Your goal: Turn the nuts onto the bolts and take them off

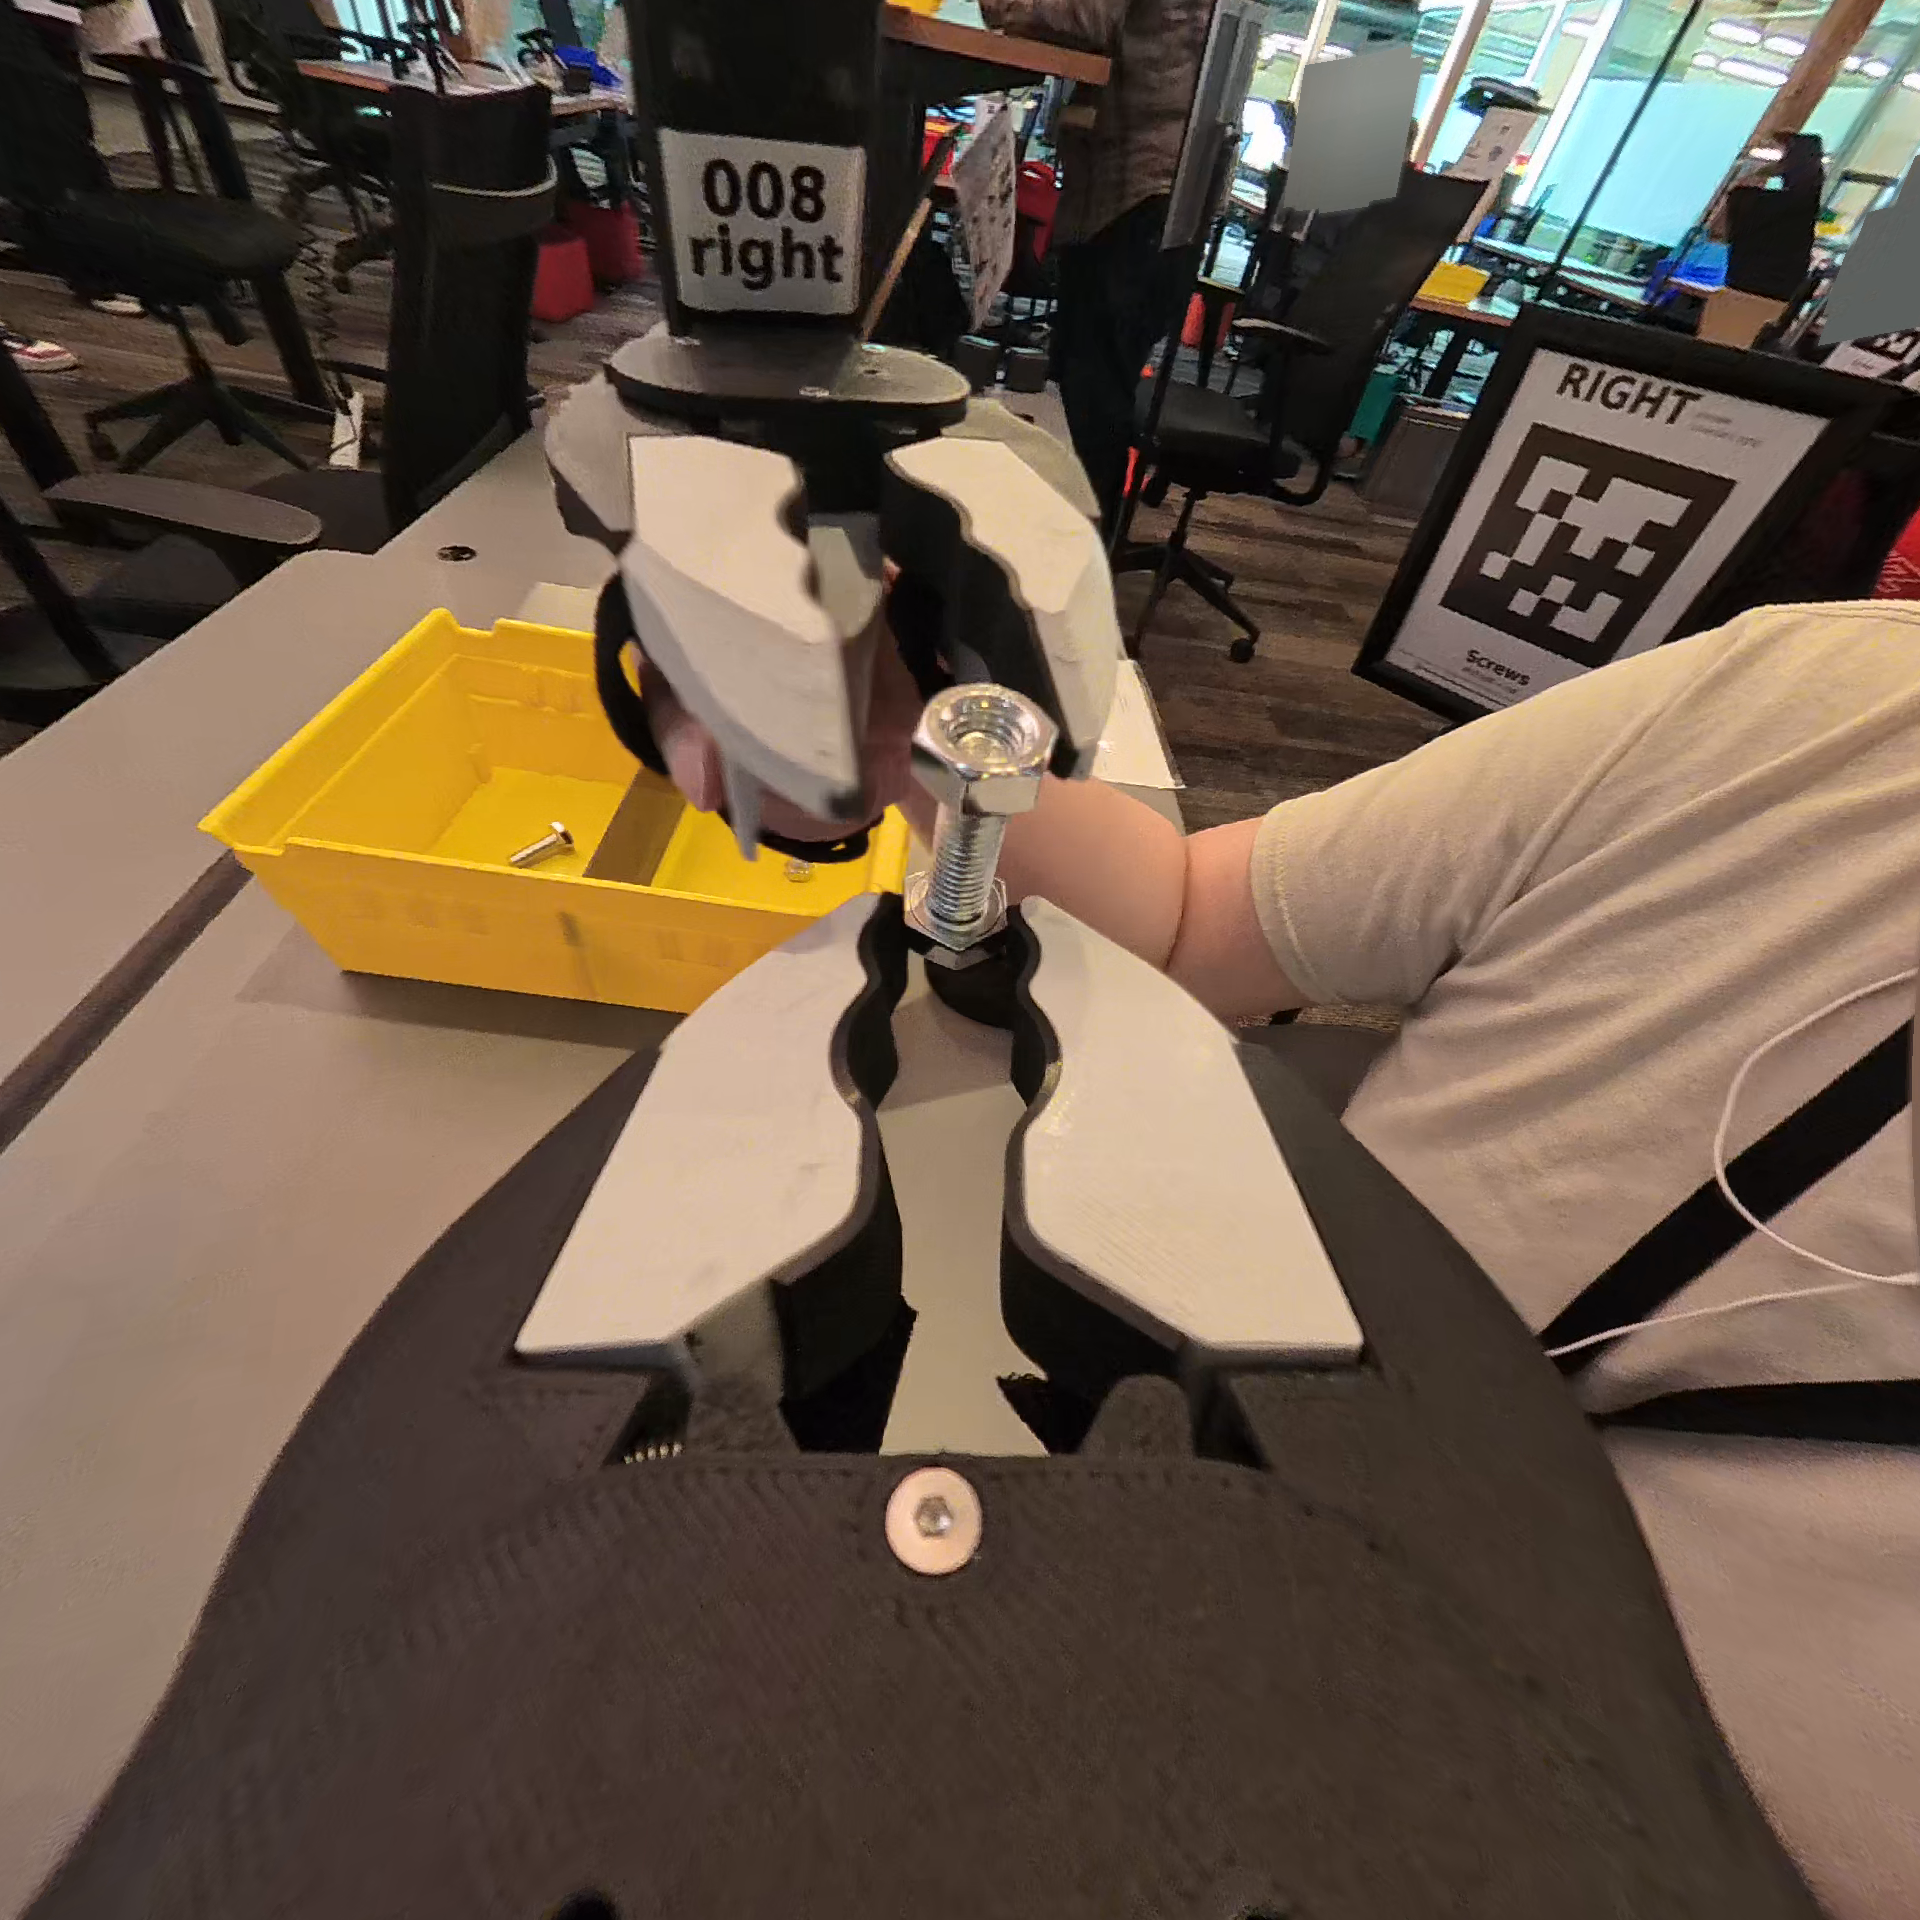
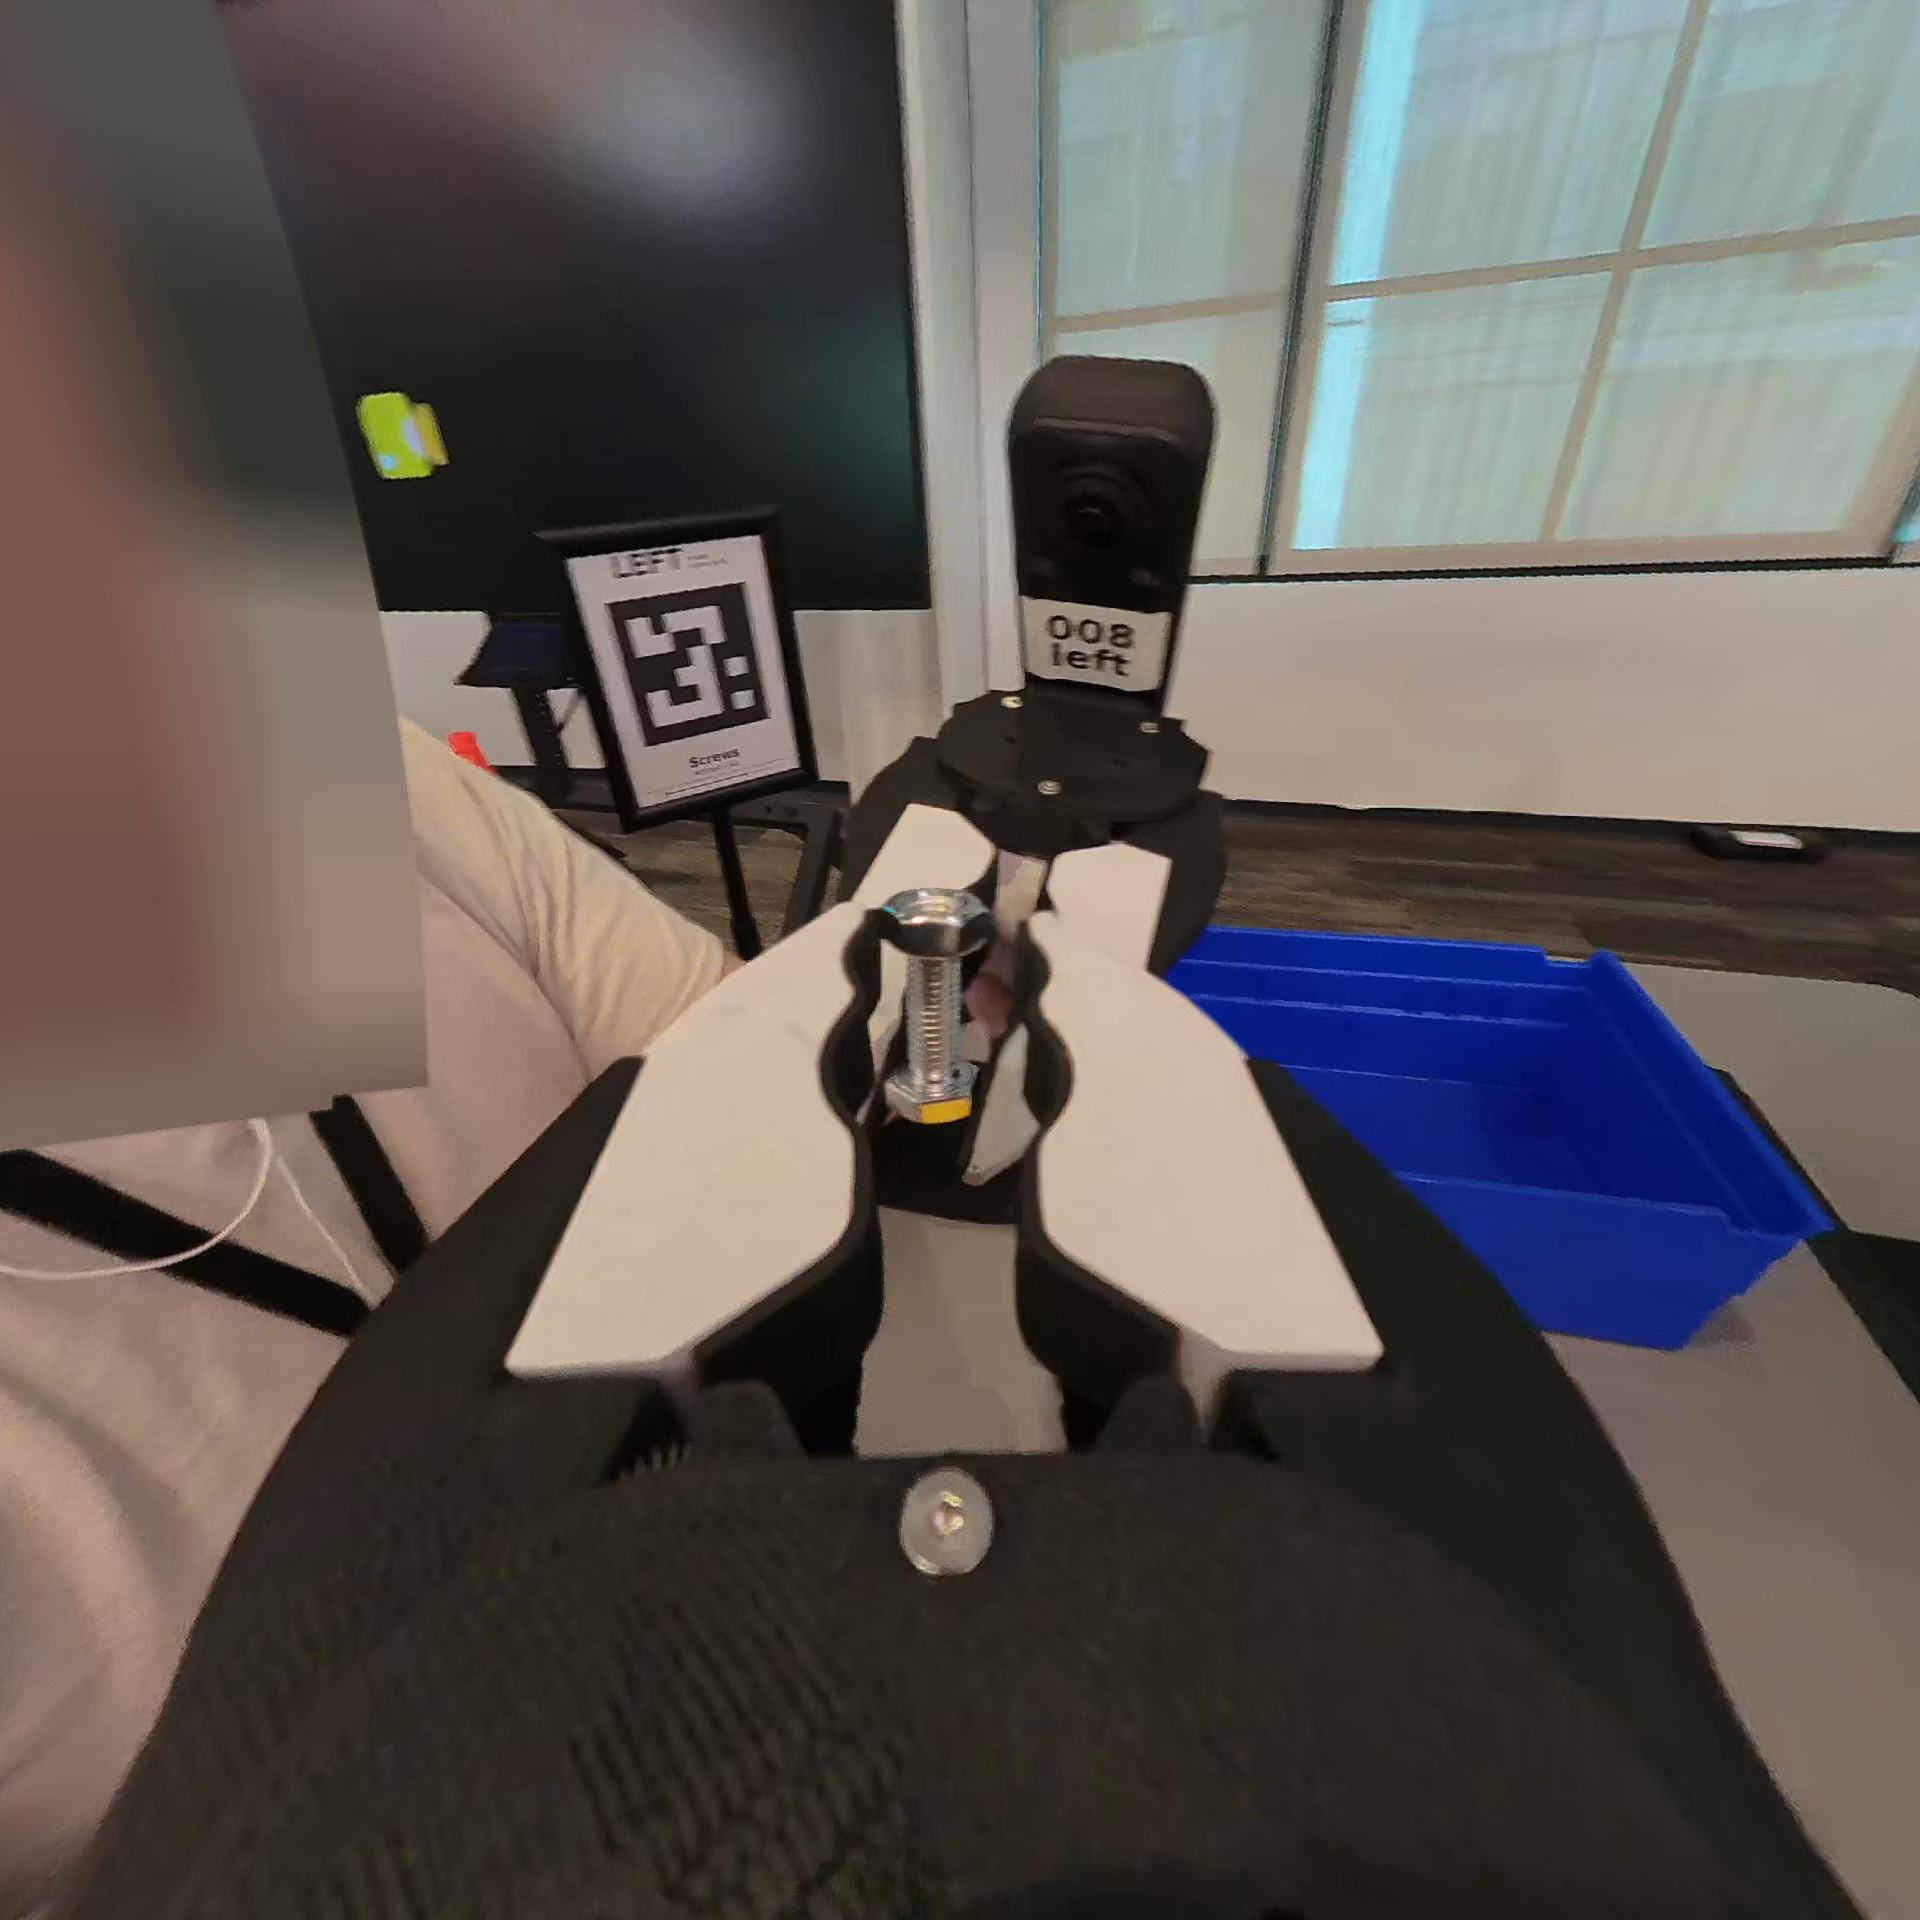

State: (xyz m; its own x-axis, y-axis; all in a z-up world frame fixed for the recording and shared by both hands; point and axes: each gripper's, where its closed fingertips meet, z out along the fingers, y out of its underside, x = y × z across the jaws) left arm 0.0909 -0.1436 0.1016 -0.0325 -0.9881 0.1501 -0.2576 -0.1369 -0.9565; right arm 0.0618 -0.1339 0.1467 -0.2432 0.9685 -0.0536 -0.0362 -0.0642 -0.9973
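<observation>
in the left wrist view the left gripper (image 1: 951, 940) has its grey fingers (image 1: 769, 1122) drawn in at the tips around the lower end of the bolt (image 1: 961, 862), which stands upright above the grey table (image 1: 260, 1195). they look clamped on the hex part at the bolt's base. a nut (image 1: 982, 748) sits at the top of the threaded shaft, its open bore facing up. the right gripper (image 1: 940, 758) comes down from above the bolt. one of its fingers touches the nut on the far side, the other stands off to the left of it with a clear gap, so its tongs are apart. a hand (image 1: 727, 748) shows behind those fingers. left of the bolt and farther back lies a yellow bin (image 1: 416, 914) with a small bolt (image 1: 540, 844) loose on its floor. right of the bolt is a person's bare forearm and a cream sleeve (image 1: 1558, 883). a framed marker sign (image 1: 1590, 540) stands beyond the arm.

in the right wrist view the same bolt (image 2: 930, 997) stands between the right gripper's (image 2: 940, 961) fingers (image 2: 727, 1143), the nut (image 2: 928, 1103) nearer the camera. the fingers flank it with space on both sides, so they are parted and not pinching it. past the bolt the left gripper (image 2: 1023, 925) faces this way, a black camera (image 2: 1107, 520) above it. whether it grips cannot be told from here. to the right of the bolt sits a blue bin (image 2: 1558, 1174) on the table. to the left stands another framed marker sign (image 2: 691, 665).
</observation>
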